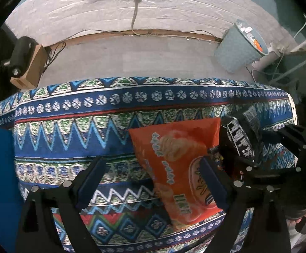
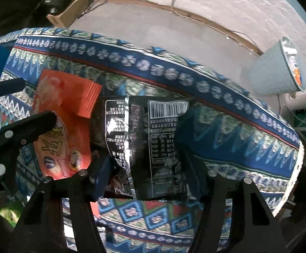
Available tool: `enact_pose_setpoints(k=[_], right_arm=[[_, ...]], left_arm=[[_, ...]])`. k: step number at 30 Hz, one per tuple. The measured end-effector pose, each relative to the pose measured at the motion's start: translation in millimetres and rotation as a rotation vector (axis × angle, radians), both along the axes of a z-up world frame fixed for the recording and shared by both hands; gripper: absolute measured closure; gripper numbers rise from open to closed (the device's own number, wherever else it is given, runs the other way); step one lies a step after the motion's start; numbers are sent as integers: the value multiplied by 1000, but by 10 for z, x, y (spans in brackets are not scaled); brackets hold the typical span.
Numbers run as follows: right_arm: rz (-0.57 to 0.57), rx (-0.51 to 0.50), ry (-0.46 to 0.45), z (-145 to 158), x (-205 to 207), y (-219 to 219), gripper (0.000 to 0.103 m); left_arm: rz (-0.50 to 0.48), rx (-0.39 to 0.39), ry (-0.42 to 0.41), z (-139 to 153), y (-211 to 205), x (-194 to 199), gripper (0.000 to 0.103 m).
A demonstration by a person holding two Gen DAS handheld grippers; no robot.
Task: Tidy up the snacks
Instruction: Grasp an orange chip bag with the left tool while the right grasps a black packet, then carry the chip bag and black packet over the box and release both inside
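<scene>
- Gripping a black snack packet (image 2: 150,147) with your right gripper (image 2: 146,175); the jaws are pinching its lower part from both sides, printed back with barcode facing the camera.
- Holding your left gripper (image 1: 153,179) spread wide and released, nothing between the pads; its right finger is overlapping the orange snack bag (image 1: 182,168) in view, and I cannot tell whether it is touching the bag.
- The orange snack bag is lying flat on the patterned tablecloth (image 1: 68,130), toward the right side of the table and nearer the front edge; the black packet is sitting just beside it, on its right, overlapping its edge in the right wrist view.
- Judging the step: you are picking the black packet while the orange bag is waiting its turn, so sorting looks to be at an early stage.
- Next move is calling for a lift clear of the orange bag without dragging it, plus a firm pinch since the foil looks slippery.
- Containers: a pale blue bin (image 1: 239,46) is standing on the floor beyond the table's far right corner, holding some litter, orange and white bits showing at the rim; no snack container is showing on the table.
</scene>
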State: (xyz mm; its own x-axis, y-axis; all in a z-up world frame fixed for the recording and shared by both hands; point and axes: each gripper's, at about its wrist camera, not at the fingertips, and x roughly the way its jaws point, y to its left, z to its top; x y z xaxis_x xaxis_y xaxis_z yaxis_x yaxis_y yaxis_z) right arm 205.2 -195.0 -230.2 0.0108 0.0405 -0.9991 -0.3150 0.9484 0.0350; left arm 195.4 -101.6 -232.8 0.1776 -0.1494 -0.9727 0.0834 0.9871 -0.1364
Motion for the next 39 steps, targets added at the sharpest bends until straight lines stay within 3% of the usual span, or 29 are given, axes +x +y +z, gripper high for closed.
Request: enact_pose_setpoints(k=[8, 16, 18, 20, 22, 24, 25, 26, 39], right_arm=[[-95, -22, -12, 91, -90, -387, 47], [-88, -25, -21, 230, -318, -419, 49], [-84, -20, -23, 266, -343, -412, 49], [-81, -23, -25, 264, -326, -440, 49], [-84, -21, -30, 300, -342, -437, 49], [-87, -18, -37, 355, -369, -428, 49], [-86, -16, -42, 375, -364, -445, 49], [-85, -15, -45, 399, -368, -442, 49], [-53, -13, -106, 754, -432, -261, 49]], left_arm=[[-3, -13, 27, -113, -216, -70, 9], [-15, 5, 36, -234, -382, -167, 10], [-30, -6, 16, -218, -381, -208, 17], [-60, -21, 4, -184, -389, -264, 40], [-80, -36, 8, -152, -398, -303, 53], [-92, -37, 0, -102, -430, -328, 60], [-99, -43, -4, -78, -429, -338, 70], [-107, -52, -9, -42, -426, -351, 73], [-176, 23, -86, 364, -96, -481, 78]])
